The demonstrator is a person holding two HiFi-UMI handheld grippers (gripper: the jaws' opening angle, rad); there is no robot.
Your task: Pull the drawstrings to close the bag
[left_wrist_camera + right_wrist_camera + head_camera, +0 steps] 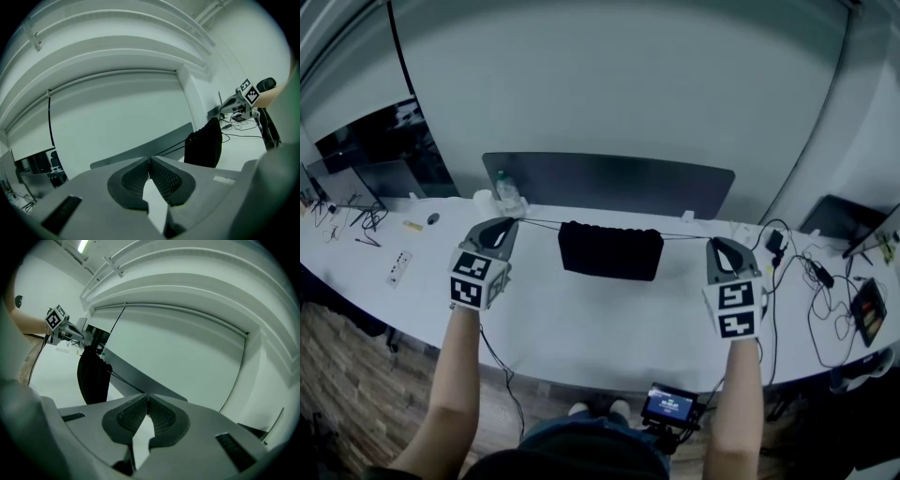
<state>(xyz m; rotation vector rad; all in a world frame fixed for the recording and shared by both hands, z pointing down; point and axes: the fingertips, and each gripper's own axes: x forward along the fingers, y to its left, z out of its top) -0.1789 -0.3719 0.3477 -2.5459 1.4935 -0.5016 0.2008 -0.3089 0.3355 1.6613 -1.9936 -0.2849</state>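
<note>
Open table (581, 323) before bag (610, 250); taut drawstrings (539, 223) span both sides; cables (825, 305) clutter right.

**A:** How is the light behaving?

**B:** It is coming through dim and flat, with a cold green-grey cast lying over all three views. A white ceiling tube lamp (84, 245) is glowing at eleven o'clock in the right gripper view.

**A:** And the contrast?

**B:** The long white table (581, 319) is reading evenly pale. The black fabric drawstring bag (610, 250) is sinking into one textureless patch, and its thin black drawstrings (539, 222) are showing as hairlines. The wood-plank floor (356, 375) at seven o'clock is falling into gloom.

**A:** The edges?

**B:** Both gripper views are bending wall lines into arcs, and black vignetting is eating their corners. The left gripper (150, 159) is going soft nearest the lens.
</note>
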